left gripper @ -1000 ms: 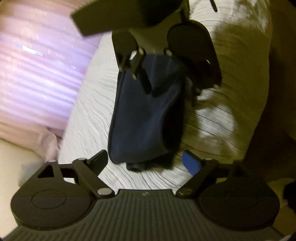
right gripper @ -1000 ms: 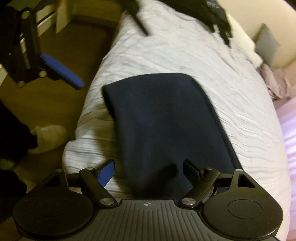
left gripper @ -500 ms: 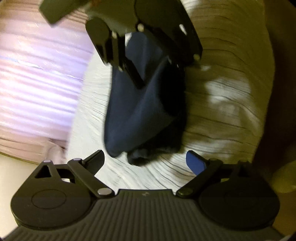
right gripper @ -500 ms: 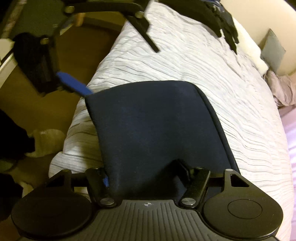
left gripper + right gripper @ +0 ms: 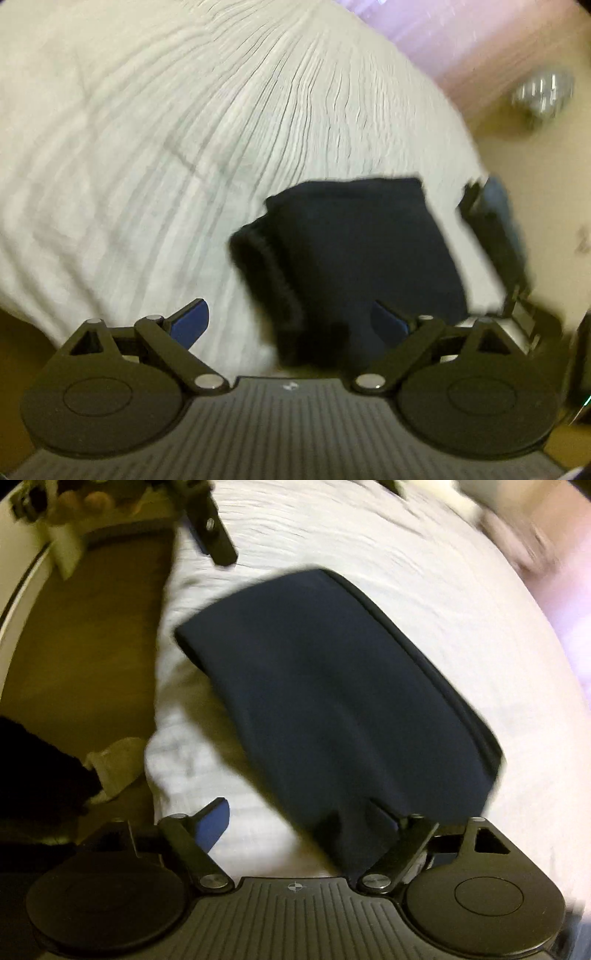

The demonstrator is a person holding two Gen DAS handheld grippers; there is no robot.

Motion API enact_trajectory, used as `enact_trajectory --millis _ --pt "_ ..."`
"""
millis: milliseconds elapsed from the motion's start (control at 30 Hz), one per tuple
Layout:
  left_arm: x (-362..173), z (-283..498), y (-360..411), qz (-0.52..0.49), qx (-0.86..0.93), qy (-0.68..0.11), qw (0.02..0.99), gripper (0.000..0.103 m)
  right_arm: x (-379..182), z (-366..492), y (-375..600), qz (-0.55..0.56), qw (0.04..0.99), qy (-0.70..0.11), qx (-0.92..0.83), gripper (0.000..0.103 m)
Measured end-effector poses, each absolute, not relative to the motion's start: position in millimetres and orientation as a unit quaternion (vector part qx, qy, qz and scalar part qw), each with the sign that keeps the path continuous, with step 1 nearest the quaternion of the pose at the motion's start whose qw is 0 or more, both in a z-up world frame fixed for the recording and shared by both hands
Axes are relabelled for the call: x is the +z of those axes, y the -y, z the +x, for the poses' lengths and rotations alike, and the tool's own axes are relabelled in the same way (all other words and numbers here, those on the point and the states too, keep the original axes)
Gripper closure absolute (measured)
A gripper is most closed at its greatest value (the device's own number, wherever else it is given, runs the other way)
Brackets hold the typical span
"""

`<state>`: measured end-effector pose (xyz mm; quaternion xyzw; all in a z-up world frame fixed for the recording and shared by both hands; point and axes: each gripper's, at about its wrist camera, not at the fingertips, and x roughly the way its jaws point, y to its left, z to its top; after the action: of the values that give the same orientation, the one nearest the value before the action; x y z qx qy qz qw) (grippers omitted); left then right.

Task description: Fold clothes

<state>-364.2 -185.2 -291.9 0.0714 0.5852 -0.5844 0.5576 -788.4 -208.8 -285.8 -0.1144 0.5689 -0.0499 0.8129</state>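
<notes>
Left wrist view: the left gripper (image 5: 291, 319) hangs wide open and empty over the folded navy garment (image 5: 362, 251), which lies on the bed (image 5: 147, 147) near its edge.

Right wrist view: the right gripper (image 5: 301, 821), just reopened wide, holds nothing. The fold looks laid; next likely comes smoothing or carrying it off. Bare bedcover lies beyond the garment; the floor (image 5: 92, 646) borders its left.

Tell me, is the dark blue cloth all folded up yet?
Mostly, it seems. The dark navy folded cloth lies as a neat rectangle on the white ribbed bedspread. Nothing is held: the right gripper has just been opening and stands open over the cloth's near edge, and the left gripper is open too. Any last fold or tidying may remain; blur hides the details.
</notes>
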Motion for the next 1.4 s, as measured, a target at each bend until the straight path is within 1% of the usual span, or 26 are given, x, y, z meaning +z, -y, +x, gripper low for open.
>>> enact_trajectory --millis 67,167,300,400,467,500,533,567,633,700,767,900,933,967,1000,1033,1067,1100,1200,1400 --pt "-308.0 -366.1 198.7 0.049 -0.580 -0.614 0.532 0.014 -280.1 -797.0 221.3 -0.078 0.812 -0.572 -0.087 0.020" --pt "-335.0 -371.0 209.3 0.048 -0.572 -0.645 0.505 0.019 -274.9 -801.7 243.4 -0.025 0.807 -0.572 -0.143 0.020" --pt "-360.6 -371.7 215.6 0.034 -0.570 -0.664 0.483 0.017 -273.5 -810.3 281.3 0.060 0.805 -0.550 -0.215 0.020" --pt "-369.9 -370.4 224.1 0.026 -0.569 -0.673 0.472 0.018 -273.8 -821.7 319.5 0.139 0.808 -0.514 -0.251 0.020" --pt "-370.7 -372.0 231.9 0.025 -0.568 -0.677 0.467 0.023 -273.2 -831.8 347.1 0.201 0.812 -0.481 -0.262 0.020" --pt "-370.1 -373.3 234.4 0.022 -0.568 -0.679 0.464 0.036 -272.9 -836.9 360.9 0.232 0.812 -0.463 -0.268 0.020" --pt "-368.8 -375.0 236.9 0.021 -0.566 -0.682 0.463 0.042 -273.6 -842.2 375.2 0.267 0.814 -0.442 -0.267 0.020" --pt "-367.1 -376.7 238.1 0.023 -0.564 -0.682 0.464 0.042 -274.4 -847.5 389.6 0.302 0.814 -0.420 -0.265 0.020" --pt "-364.9 -379.3 239.0 0.026 -0.562 -0.681 0.469 0.047 -281.4 -853.6 417.4 0.363 0.809 -0.384 -0.257 0.020" --pt "-365.5 -381.5 241.2 0.026 -0.557 -0.682 0.474 0.048 -294.5 -855.8 442.0 0.412 0.800 -0.363 -0.240 0.020" --pt "-366.0 -384.4 243.1 0.029 -0.551 -0.680 0.483 0.047 -314.4 -848.9 460.6 0.442 0.789 -0.369 -0.214 0.020" --pt "-368.0 -390.0 243.3 0.031 -0.538 -0.679 0.499 0.045 -341.3 -833.0 480.9 0.476 0.783 -0.367 -0.162 0.020" --pt "-366.9 -391.8 244.0 0.035 -0.535 -0.678 0.503 0.048 -345.0 -830.8 482.5 0.486 0.779 -0.365 -0.153 0.020" --pt "-365.1 -393.6 244.7 0.039 -0.532 -0.677 0.507 0.049 -348.3 -828.6 483.8 0.495 0.777 -0.363 -0.144 0.026" --pt "-360.9 -395.2 244.1 0.046 -0.532 -0.673 0.511 0.054 -349.5 -825.7 481.0 0.501 0.773 -0.365 -0.135 0.059" --pt "-355.7 -396.5 243.0 0.054 -0.533 -0.668 0.516 0.059 -350.4 -822.7 477.3 0.506 0.769 -0.369 -0.126 0.064" --pt "-350.0 -398.0 242.8 0.061 -0.535 -0.663 0.520 0.061 -347.5 -822.1 475.7 0.509 0.766 -0.370 -0.129 0.073" --pt "-343.8 -398.5 243.0 0.065 -0.538 -0.659 0.522 0.064 -343.8 -822.0 474.5 0.512 0.764 -0.370 -0.134 0.080" --pt "-317.9 -400.5 244.0 0.072 -0.553 -0.645 0.522 0.067 -321.9 -833.4 470.2 0.528 0.764 -0.341 -0.144 0.087" --pt "-263.8 -417.1 257.7 0.090 -0.600 -0.612 0.508 0.068 -269.4 -880.1 454.6 0.536 0.778 -0.287 -0.160 0.088"
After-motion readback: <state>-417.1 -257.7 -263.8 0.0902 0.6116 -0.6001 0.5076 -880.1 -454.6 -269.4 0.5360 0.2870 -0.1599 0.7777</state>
